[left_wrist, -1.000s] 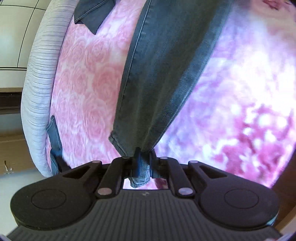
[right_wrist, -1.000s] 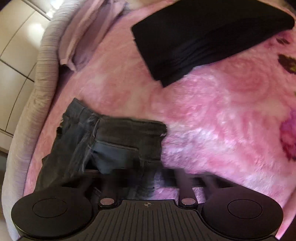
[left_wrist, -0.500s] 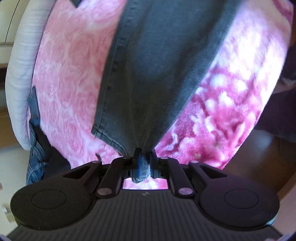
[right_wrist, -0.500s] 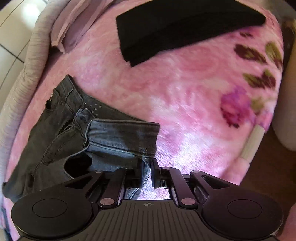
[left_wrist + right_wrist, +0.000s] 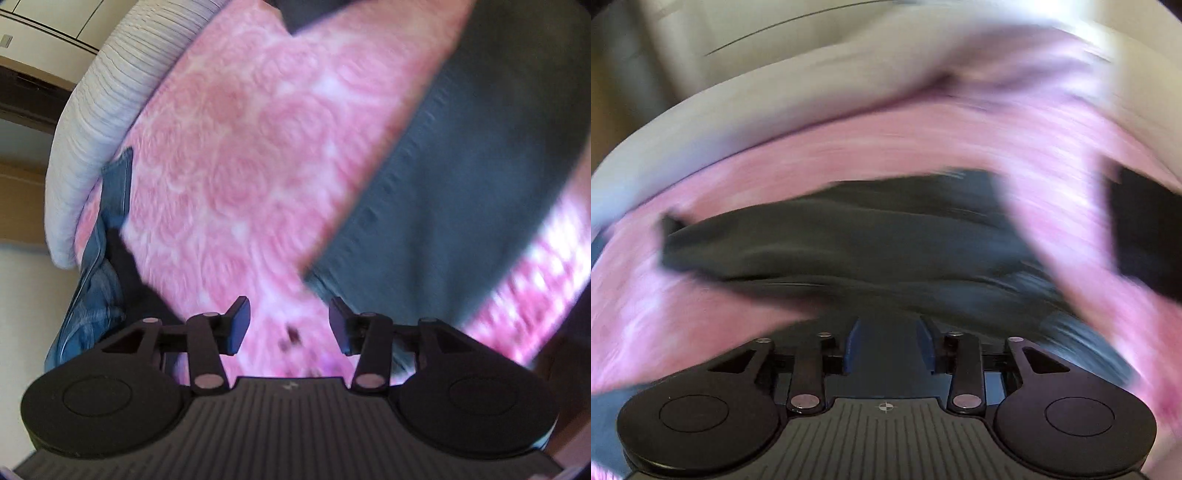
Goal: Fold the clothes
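In the left wrist view, the left gripper [image 5: 290, 325] has its jaws opening, with only the pink floral blanket [image 5: 240, 177] seen between them and nothing held. The dark grey jeans [image 5: 454, 206] lie on that blanket to the right and farther from the gripper, as a long band that runs from the near middle up to the far right; the near end of the band is just beside the right fingertip, but it is not between the pads. At the left edge a blue denim garment [image 5: 92, 295] hangs beside the striped grey cushion [image 5: 107, 122]. In the right wrist view, which is much blurred, the right gripper [image 5: 889, 345] also has its jaws opening. The jeans [image 5: 857, 247] lie directly ahead of it, with the long axis across the view from left to right, and dark cloth shows in the gap, but the pads do not seem to press it. A black garment [image 5: 1145, 236] lies well apart on the right. I judge the right gripper the nearer one for the next grasp.
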`<state>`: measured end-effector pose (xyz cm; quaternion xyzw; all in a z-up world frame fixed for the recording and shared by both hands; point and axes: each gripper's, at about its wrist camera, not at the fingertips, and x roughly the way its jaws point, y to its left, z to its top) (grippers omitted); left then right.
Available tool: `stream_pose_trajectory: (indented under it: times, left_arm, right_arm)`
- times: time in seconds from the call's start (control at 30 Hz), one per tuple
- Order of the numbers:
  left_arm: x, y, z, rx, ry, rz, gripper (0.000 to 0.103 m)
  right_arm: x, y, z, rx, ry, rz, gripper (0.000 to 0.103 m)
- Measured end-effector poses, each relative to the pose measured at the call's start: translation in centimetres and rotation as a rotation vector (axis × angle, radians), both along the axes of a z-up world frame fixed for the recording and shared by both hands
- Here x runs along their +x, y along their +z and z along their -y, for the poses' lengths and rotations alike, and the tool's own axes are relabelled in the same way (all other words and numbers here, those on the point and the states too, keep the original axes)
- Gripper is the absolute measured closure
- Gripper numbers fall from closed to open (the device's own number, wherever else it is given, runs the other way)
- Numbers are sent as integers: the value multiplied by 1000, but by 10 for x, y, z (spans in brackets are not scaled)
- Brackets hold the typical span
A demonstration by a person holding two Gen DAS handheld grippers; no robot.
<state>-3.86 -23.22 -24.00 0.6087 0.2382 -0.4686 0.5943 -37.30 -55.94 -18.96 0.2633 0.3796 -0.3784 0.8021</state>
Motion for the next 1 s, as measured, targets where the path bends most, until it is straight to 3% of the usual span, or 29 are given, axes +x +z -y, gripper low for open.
stream_pose_trajectory:
  times: [0.2, 0.33, 0.37, 0.43, 0.57, 0.6, 0.63, 0.67, 0.7, 0.8, 0.93, 1.0]
  left_arm:
    - [42, -20, 61, -110, -96, -39, 57]
    - [58, -31, 91, -171, -146, -81, 57]
    - [60, -33, 96, -184, -152, -94, 57]
    - [63, -39, 105, -210, -163, -121, 57]
    - [64, -49, 118, -247, -183, -159, 55]
    - [63, -52, 121, -253, -188, -164, 55]
    - [62, -55, 125, -258, -198, -165, 55]
    - [60, -57, 129, -263, -215, -163, 55]
    - [58, -58, 133, -270, -234, -162, 55]
    - [51, -60, 145, -288, -294, -154, 46]
    - [40, -54, 164, -306, -398, -162, 38]
    - [34, -51, 172, -302, -438, -180, 38]
  right_arm:
    - [163, -27, -23, -89, 441, -36, 56]
    - [264, -49, -34, -216, 666, -93, 54]
    - [284, -55, -33, -251, 694, -105, 51]
    - [320, -70, -22, -294, 719, -126, 31]
    - [380, -109, 0, -212, 718, -215, 31]
    - [392, -117, 5, -174, 721, -228, 37]
    - [398, -117, 7, -150, 727, -236, 63]
    - [401, -114, 8, -132, 734, -240, 81]
    - [404, -111, 8, -113, 741, -245, 90]
    - [390, -79, -16, -95, 857, -169, 96]
    - [338, -45, -56, -9, 1149, -80, 96]
    - [310, -41, -73, 33, 1291, -104, 96]
